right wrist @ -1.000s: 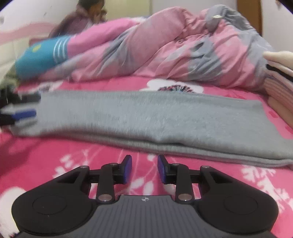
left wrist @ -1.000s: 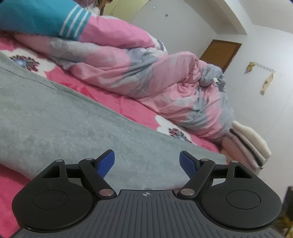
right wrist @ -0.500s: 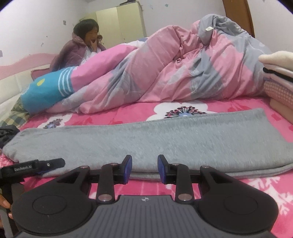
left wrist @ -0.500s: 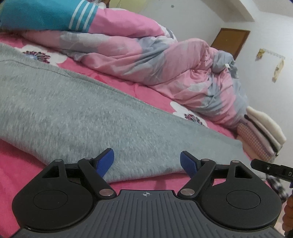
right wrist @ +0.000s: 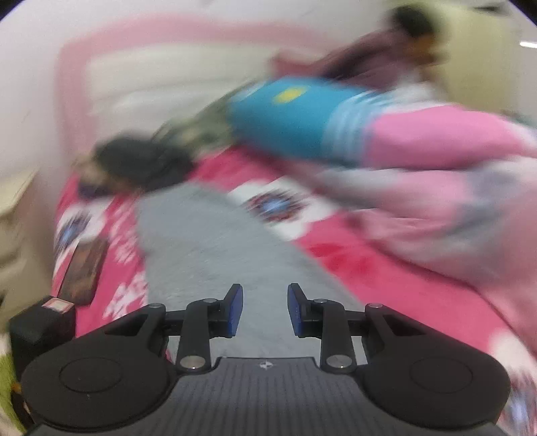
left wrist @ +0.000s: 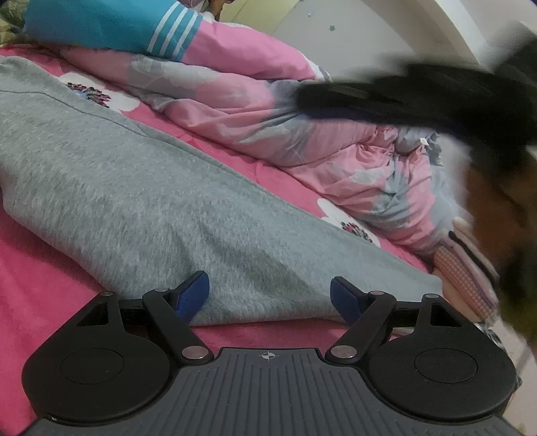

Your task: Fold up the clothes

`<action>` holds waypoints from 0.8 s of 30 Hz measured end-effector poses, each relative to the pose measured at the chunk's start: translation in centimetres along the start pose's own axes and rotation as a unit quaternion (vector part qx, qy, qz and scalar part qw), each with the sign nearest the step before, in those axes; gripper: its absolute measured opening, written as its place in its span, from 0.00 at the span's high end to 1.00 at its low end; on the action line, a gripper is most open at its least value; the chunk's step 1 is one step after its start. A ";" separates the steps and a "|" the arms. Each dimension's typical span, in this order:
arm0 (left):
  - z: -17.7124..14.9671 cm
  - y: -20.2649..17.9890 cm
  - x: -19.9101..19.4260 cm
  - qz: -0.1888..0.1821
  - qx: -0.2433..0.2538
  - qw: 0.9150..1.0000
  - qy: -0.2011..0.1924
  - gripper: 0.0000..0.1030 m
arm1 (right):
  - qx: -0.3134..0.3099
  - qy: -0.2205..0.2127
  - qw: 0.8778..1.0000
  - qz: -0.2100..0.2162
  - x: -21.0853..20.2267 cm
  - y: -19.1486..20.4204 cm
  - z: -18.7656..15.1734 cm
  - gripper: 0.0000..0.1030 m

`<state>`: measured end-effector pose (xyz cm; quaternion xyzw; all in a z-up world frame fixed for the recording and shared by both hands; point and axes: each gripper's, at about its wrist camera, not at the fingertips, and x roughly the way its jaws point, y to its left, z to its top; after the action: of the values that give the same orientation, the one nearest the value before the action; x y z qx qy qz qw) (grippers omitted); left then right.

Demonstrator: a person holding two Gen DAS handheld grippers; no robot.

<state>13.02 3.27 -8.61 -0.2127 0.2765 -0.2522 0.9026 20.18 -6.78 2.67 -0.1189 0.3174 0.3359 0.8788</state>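
Left gripper (left wrist: 270, 296) sits low at the near edge of the grey garment (left wrist: 141, 204), its blue pads spread wide with nothing clamped between them; the folded edge of the cloth lies just ahead of the pads and runs across the gap. Right gripper (right wrist: 265, 310) has its pads drawn closer together but parted, gripping nothing, and it looks down the length of the same grey garment (right wrist: 214, 248), which stretches away from it as a long narrow strip.

That garment lies flat on the pink floral bedsheet (left wrist: 37, 288), folded lengthwise. Beyond it a pink and grey quilt (left wrist: 268, 134) is heaped along the far side of the bed, with a teal striped cloth (left wrist: 110, 25) on top at the left. A stack of folded clothes (left wrist: 466, 268) sits past the garment's right end. In the left wrist view a dark blurred shape (left wrist: 419, 100) crosses the upper right. The right wrist view is smeared; a dark bundle (right wrist: 141, 164) lies at the garment's far end, and a person (right wrist: 386, 63) sits behind the quilt.
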 end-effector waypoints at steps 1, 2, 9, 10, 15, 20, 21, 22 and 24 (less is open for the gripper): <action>0.0 -0.1 0.0 0.002 0.001 1.000 -0.001 0.22 | -0.019 0.025 0.999 0.026 2.6 0.2 1.4 0.71; -0.1 -0.2 0.0 0.003 0.003 1.000 -0.001 0.22 | -0.034 0.044 0.998 0.038 4.9 0.2 2.2 0.71; -0.6 -0.7 0.1 0.018 0.027 0.999 -0.005 0.22 | -0.082 0.137 0.983 0.091 19.6 -0.6 5.0 0.72; -0.6 -0.7 0.1 0.019 0.027 0.999 -0.005 0.22 | -0.083 0.143 0.982 0.088 21.3 -0.8 5.1 0.73; -0.7 -0.9 0.0 0.021 0.028 0.999 -0.005 0.22 | -0.035 0.082 0.996 0.029 22.1 -2.1 8.1 0.74; -0.7 -0.8 -0.2 0.019 0.025 0.999 -0.006 0.22 | -0.101 0.087 0.982 0.131 21.5 0.9 9.8 0.74; -0.7 -0.8 -0.2 0.019 0.026 0.999 -0.006 0.22 | -0.102 0.099 0.980 0.139 22.8 1.4 9.9 0.75; -0.7 -0.8 -0.3 0.019 0.026 0.999 -0.006 0.22 | -0.099 0.109 0.981 0.126 24.6 1.9 10.1 0.75; -0.8 -0.8 -0.3 0.018 0.025 1.000 -0.006 0.22 | -0.086 0.106 0.985 0.104 27.0 2.5 10.7 0.76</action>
<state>12.05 2.62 -8.66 -0.1869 0.2683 -0.2413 0.9137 39.12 13.50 -6.34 -0.1954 0.3894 0.4365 0.7872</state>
